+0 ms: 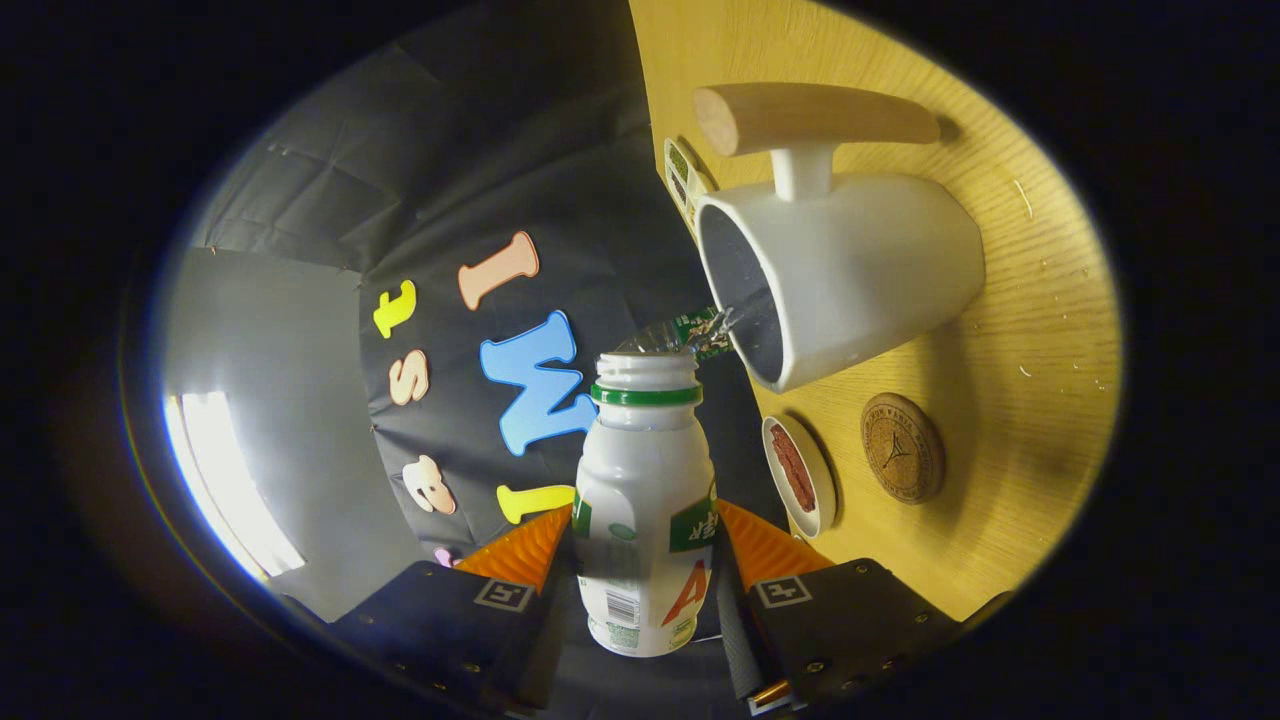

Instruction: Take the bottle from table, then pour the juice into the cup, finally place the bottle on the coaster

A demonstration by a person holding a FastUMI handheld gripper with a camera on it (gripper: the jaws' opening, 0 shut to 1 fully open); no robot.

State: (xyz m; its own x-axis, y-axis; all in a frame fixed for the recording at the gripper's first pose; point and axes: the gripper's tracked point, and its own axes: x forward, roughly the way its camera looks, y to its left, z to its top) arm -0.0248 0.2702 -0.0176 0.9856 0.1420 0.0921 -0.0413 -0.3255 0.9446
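Wood-grain tabletop (1040, 300) runs along one side of the gripper view, tilted steeply because the camera is rolled over; dark booth cloth covers the other side, with a bright patch of light at its far edge.

Gripper (645, 545): jaws clamped on the bottle (643, 500), one finger pressing each flank of its white body. Bottle sits between the fingers, neck pointing ahead, cap off, green ring below the open mouth.

Clear stream of juice (690, 335) leaves the bottle mouth and reaches the opening of the cup (850, 280), just ahead of the bottle and slightly to one side. Cup is white with a dark interior and stands on the tabletop. Its handle is a white post carrying a pale wooden bar (815, 117).

Round cork coaster (902, 447) lies flat on the tabletop beside the cup's base, apart from it. Small white dish (800, 475) with something reddish-brown inside sits near the coaster, closer to the fingers. A few droplets or specks dot the tabletop beyond the cup.
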